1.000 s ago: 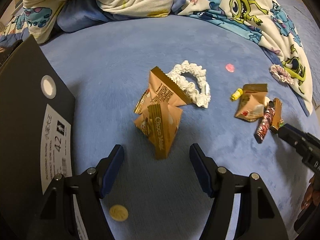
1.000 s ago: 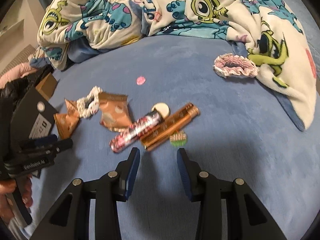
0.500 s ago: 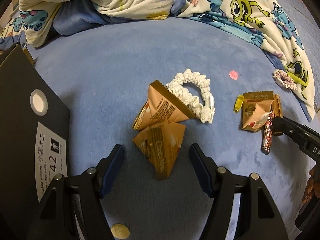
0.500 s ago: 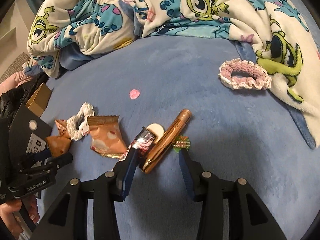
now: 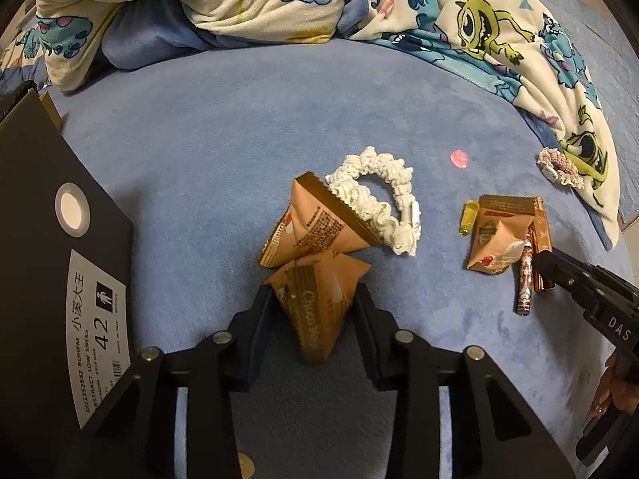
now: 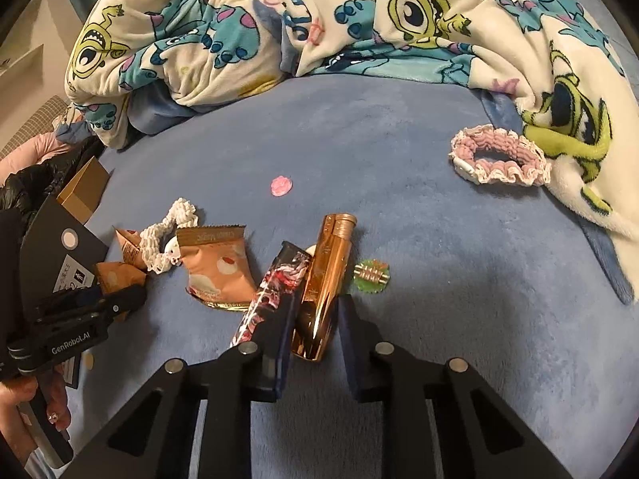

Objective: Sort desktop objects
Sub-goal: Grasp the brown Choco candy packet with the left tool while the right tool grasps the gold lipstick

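Note:
My left gripper [image 5: 315,299] has its jaws closed against the sides of a brown Choco snack packet [image 5: 317,303] on the blue blanket. A second brown packet [image 5: 315,227] and a white scrunchie [image 5: 379,199] lie just beyond it. My right gripper [image 6: 315,319] has its jaws around a gold tube [image 6: 325,287], pressed close on both sides. A patterned tube [image 6: 275,287] lies left of it, under the left finger. A pink snack packet [image 6: 217,267], a green clip [image 6: 371,275] and a pink scrunchie [image 6: 499,155] lie nearby.
A black shoe box [image 5: 52,263] stands at the left. A cartoon-print quilt [image 6: 319,20] is heaped along the back and right. A small pink piece [image 6: 281,185] and a yellow tube [image 5: 469,215] lie on the blanket. A cardboard box [image 6: 82,191] sits far left.
Both grippers moved forward and down. The left jaws narrowed onto the brown packet. The right jaws came around the gold tube and narrowed.

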The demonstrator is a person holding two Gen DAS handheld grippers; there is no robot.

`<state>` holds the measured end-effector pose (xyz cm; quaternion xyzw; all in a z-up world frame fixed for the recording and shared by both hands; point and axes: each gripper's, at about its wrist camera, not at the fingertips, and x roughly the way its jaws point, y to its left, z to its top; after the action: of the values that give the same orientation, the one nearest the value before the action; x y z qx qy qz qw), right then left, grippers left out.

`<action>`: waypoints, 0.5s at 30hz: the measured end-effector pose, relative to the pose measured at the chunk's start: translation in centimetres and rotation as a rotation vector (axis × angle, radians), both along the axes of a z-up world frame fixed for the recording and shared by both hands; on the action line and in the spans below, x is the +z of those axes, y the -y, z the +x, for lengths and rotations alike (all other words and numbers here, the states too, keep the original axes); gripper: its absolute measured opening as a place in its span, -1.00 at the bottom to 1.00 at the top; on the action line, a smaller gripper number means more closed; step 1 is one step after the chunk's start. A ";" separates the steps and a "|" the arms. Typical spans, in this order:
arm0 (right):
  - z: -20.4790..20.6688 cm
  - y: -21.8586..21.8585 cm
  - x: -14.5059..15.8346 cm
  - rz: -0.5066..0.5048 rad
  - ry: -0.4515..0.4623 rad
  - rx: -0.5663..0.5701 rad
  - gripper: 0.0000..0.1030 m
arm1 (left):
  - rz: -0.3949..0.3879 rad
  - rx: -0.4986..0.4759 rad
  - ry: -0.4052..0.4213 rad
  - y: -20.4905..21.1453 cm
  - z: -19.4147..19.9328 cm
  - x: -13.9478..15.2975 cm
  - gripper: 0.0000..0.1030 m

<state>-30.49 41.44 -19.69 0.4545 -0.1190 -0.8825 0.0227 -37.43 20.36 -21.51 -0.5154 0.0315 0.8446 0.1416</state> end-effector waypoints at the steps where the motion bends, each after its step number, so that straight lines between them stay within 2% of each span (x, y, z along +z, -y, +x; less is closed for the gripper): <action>1: 0.0 0.0 0.0 0.000 -0.001 0.001 -0.58 | 0.004 -0.006 0.001 -0.1 0.1 0.1 -0.30; 15: 3.6 -0.4 1.0 -0.006 -0.005 -0.005 -0.73 | 0.034 -0.052 0.007 -0.6 4.0 2.1 -0.34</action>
<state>-26.93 41.89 -18.67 0.4521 -0.1229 -0.8832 0.0224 -33.42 20.95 -19.43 -0.5150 0.0301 0.8391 0.1724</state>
